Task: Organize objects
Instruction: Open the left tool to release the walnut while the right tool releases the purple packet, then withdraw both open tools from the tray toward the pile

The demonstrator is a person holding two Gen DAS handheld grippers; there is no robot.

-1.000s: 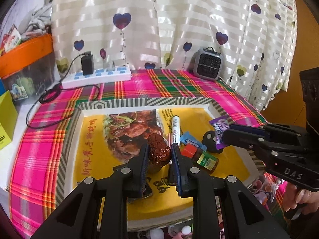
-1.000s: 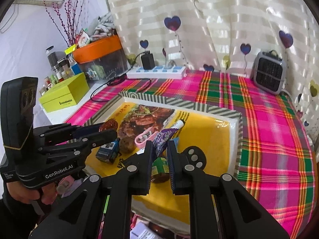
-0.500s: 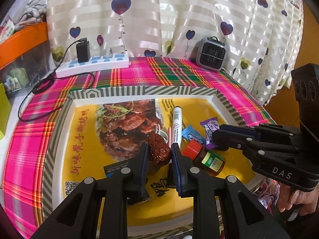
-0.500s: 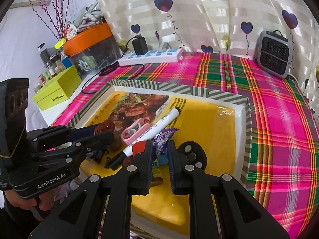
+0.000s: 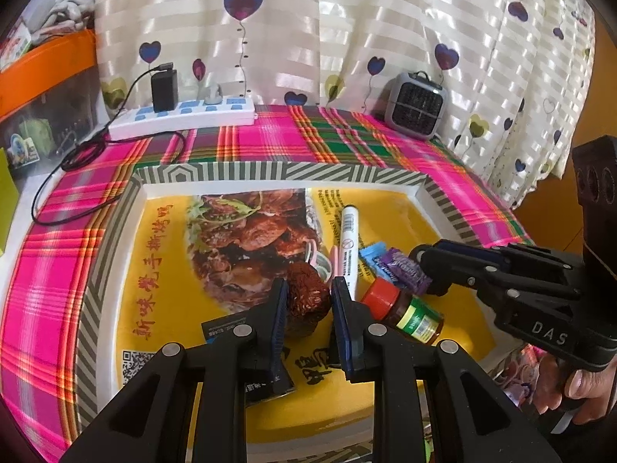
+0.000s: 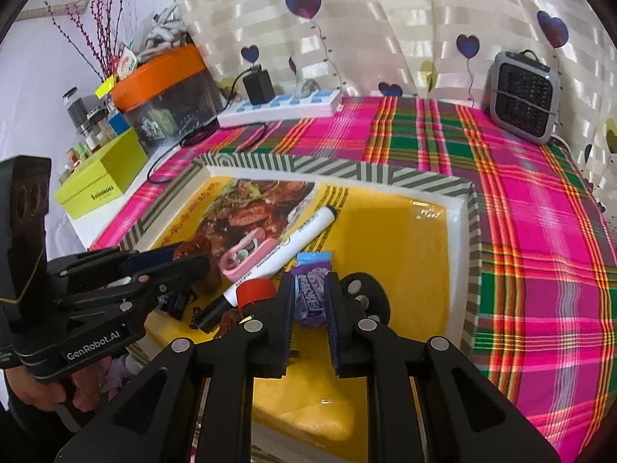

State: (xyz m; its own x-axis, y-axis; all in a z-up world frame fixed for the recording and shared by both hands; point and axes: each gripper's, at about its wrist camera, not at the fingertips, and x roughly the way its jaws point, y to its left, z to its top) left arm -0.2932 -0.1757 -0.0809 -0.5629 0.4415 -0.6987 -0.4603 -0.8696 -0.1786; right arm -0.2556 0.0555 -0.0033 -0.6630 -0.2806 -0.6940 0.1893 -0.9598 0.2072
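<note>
Left wrist view: left gripper [image 5: 307,301], jaws just widening, brackets a wrinkled red-brown wrapped item [image 5: 304,297] over the tray [image 5: 270,171]. Only the right wrist view shows the right gripper [image 6: 308,303] clamped on a purple packet [image 6: 310,297] beside the black key fob [image 6: 366,295]. Marker [image 6: 285,252] lies diagonally, capped end nearest, partly blocked by the red-lidded jar [image 6: 256,291].

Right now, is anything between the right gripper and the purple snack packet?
Nothing visible does. The right gripper has its jaws shut on the purple snack packet. The red-capped jar lies just left of them and the black round piece just right, neither between.
</note>
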